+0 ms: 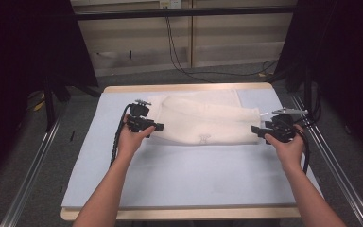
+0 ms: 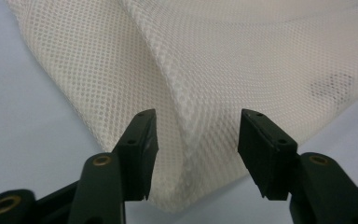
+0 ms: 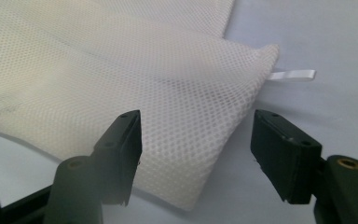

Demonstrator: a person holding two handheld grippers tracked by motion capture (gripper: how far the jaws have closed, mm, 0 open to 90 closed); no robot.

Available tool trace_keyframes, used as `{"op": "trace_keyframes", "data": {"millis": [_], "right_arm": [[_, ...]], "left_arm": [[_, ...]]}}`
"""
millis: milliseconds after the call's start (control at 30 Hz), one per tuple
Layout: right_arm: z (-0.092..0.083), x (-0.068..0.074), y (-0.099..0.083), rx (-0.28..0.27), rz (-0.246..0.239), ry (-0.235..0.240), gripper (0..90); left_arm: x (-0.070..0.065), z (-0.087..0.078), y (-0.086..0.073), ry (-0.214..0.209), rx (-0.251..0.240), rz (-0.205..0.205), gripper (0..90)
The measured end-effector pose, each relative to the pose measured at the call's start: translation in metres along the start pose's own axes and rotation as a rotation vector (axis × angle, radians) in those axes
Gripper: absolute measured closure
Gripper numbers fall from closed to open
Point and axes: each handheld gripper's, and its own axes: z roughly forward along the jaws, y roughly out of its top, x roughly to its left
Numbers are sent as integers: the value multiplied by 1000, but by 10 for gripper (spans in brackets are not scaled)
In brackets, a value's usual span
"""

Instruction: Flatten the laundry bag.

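I see the mesh bag (image 1: 203, 120) lying flat on the surface (image 1: 184, 175), toward its far half. My left tongs (image 1: 157, 126) sit at the bag's left near corner, a raised fold of mesh between the jaws. My right tongs (image 1: 256, 131) sit at the bag's right near corner, its edge between the jaws. A ribbon tab (image 3: 292, 75) juts from the bag's right end onto the surface.
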Motion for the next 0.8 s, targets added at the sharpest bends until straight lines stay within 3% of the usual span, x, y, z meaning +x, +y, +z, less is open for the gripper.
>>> {"op": "trace_keyframes", "data": {"millis": [200, 300, 400, 533, 567, 600, 667, 800], "right_arm": [[6, -8, 4, 10, 29, 15, 369], [13, -15, 6, 30, 69, 10, 368], [18, -17, 6, 47, 92, 30, 374], [24, -16, 4, 72, 113, 67, 444], [26, -13, 3, 80, 116, 84, 550], [26, -12, 3, 81, 119, 75, 572], [25, -11, 4, 75, 115, 79, 702], [20, -11, 6, 55, 108, 84, 805]], "left_arm": [[0, 6, 2, -14, 29, 13, 674], [-1, 3, -1, -38, 27, 10, 776], [-1, 2, -4, -44, 16, 1, 789], [-1, 0, -11, -52, 32, 23, 793], [-2, -1, -13, -45, 30, 29, 797], [-3, -1, -14, -52, 33, 36, 798], [-4, -3, -14, -50, 32, 46, 799], [-6, -5, -18, -52, 18, 39, 800]]}}
